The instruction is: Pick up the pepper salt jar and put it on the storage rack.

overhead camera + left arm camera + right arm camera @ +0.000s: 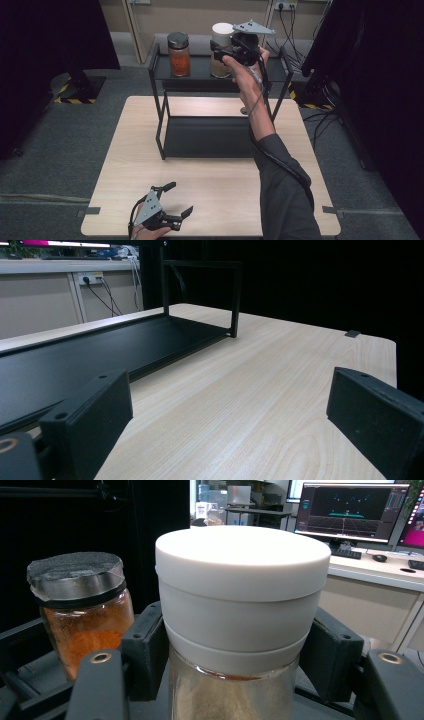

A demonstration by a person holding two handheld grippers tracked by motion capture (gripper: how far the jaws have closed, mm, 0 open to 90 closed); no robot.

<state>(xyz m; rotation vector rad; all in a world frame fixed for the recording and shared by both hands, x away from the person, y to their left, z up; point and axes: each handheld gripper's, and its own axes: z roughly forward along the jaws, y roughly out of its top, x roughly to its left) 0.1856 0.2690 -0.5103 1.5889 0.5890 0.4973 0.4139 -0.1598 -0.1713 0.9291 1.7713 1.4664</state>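
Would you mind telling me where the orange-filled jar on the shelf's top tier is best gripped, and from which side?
Probably by its glass body below the lid, approached level from the table side. The orange-filled jar stands upright, round and straight-walled, with open front access. The white-lidded jar, clamped by the right gripper, stands apart beside it, so fingers should fit.

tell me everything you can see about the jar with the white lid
The white-lidded jar is a clear round container with a wide, smooth white lid that looks like plastic, and it holds tan powder. It stands upright on the top tier of the black shelf, to the right of a jar of orange powder and apart from it. The right gripper is shut on it, its black pads pressing both sides just below the lid.
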